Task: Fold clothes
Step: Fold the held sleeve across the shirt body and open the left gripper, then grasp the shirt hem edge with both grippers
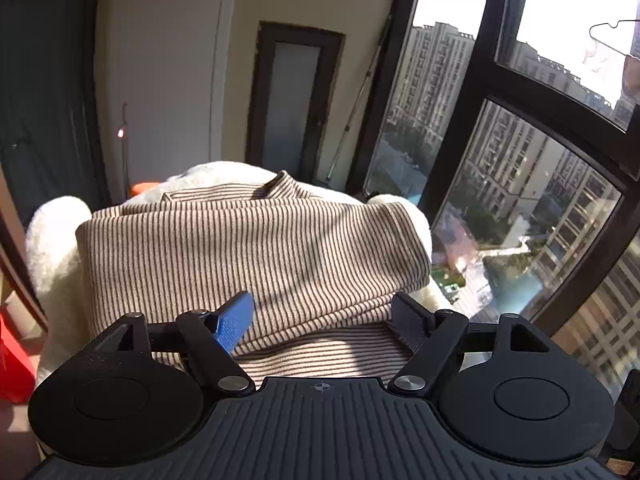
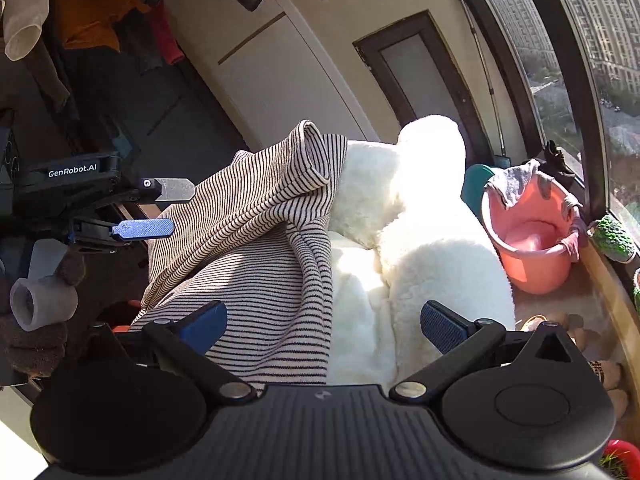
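A brown-and-cream striped top (image 1: 248, 252) lies folded over a fluffy white chair (image 1: 48, 248). My left gripper (image 1: 324, 312) is open just above the near edge of the top, its fingers apart and holding nothing. In the right wrist view the striped top (image 2: 256, 248) drapes over the white chair (image 2: 420, 240), one folded part raised toward the chair back. My right gripper (image 2: 324, 324) is open and empty above the top's near edge and the chair seat. The left gripper (image 2: 168, 210) also shows at the left, open beside the top.
A pink bucket (image 2: 528, 240) with a grey rag stands right of the chair by the window (image 1: 520, 160). Clothes hang above at the upper left (image 2: 100, 8). A red object (image 1: 12, 360) sits at the left. A green plant (image 2: 612, 236) is on the sill.
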A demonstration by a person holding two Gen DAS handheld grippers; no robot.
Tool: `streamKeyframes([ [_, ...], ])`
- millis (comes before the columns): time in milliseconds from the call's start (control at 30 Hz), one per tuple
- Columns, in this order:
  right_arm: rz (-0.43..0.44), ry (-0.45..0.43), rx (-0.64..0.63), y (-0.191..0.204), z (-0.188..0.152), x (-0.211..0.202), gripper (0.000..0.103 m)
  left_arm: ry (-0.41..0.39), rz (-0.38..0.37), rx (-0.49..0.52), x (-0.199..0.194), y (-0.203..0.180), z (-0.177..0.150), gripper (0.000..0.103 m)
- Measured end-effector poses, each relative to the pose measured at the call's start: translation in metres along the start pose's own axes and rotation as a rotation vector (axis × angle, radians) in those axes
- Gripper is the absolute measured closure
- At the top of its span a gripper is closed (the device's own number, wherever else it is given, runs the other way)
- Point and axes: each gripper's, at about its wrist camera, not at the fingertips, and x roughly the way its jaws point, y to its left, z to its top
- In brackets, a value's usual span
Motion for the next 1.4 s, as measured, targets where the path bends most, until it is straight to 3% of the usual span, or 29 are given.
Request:
streamKeyframes([
  [33, 0.012, -0.021, 0.001, 0.0, 0.0, -0.003, 0.0, -0.021, 0.012, 0.023, -0.008, 0.008, -0.008, 0.009],
  [167, -0.003, -0.051, -0.007, 0.015, -0.002, -0.015, 0.0, -0.025, -0.006, 0.071, -0.033, 0.038, -0.044, 0.009],
  [267, -0.062, -0.091, -0.05, 0.032, -0.005, -0.029, 0.0, -0.021, -0.01, 0.077, -0.049, 0.061, -0.064, 0.009],
  [433, -0.13, -0.178, -0.124, 0.061, 0.0, -0.051, 0.0, -0.113, -0.057, 0.084, -0.089, 0.095, -0.084, 0.001],
  [567, -0.134, -0.371, -0.199, 0.092, 0.006, -0.069, 0.0, -0.155, -0.103, 0.005, -0.106, 0.119, -0.09, 0.0],
  [633, -0.161, -0.412, -0.278, 0.11, 0.004, -0.065, 0.0, -0.151, -0.126, -0.042, -0.111, 0.13, -0.093, 0.0],
  [767, -0.155, -0.35, -0.284, 0.133, 0.003, -0.041, 0.0, -0.139, -0.173, -0.105, -0.114, 0.148, -0.095, 0.0],
  [867, -0.144, -0.309, -0.306, 0.148, 0.008, -0.02, 0.002, -0.151, -0.168, -0.146, -0.102, 0.148, -0.091, 0.0],
  [967, -0.126, -0.258, -0.338, 0.161, 0.028, -0.002, 0.018, -0.164, -0.202, -0.197, -0.087, 0.146, -0.083, 0.0],
  [1000, -0.116, -0.243, -0.36, 0.163, 0.038, 0.006, 0.029, -0.166, -0.216, -0.21, -0.079, 0.147, -0.08, 0.0],
  [1033, -0.108, -0.229, -0.386, 0.165, 0.048, 0.015, 0.051, -0.167, -0.215, -0.222, -0.07, 0.146, -0.076, 0.0],
  [1100, -0.106, -0.186, -0.427, 0.158, 0.074, 0.037, 0.081, -0.15, -0.145, -0.259, -0.049, 0.143, -0.069, 0.0],
  [1133, -0.092, -0.157, -0.434, 0.15, 0.088, 0.047, 0.085, -0.135, -0.102, -0.278, -0.038, 0.14, -0.066, 0.0],
  [1267, 0.01, -0.063, -0.53, 0.142, 0.125, 0.089, 0.081, -0.075, 0.062, -0.271, -0.004, 0.121, -0.069, 0.0],
  [1333, 0.028, -0.041, -0.564, 0.142, 0.138, 0.114, 0.058, -0.041, 0.119, -0.238, 0.008, 0.108, -0.072, 0.0],
  [1400, 0.037, 0.0, -0.556, 0.135, 0.153, 0.144, 0.049, -0.003, 0.158, -0.224, 0.018, 0.098, -0.075, 0.0],
])
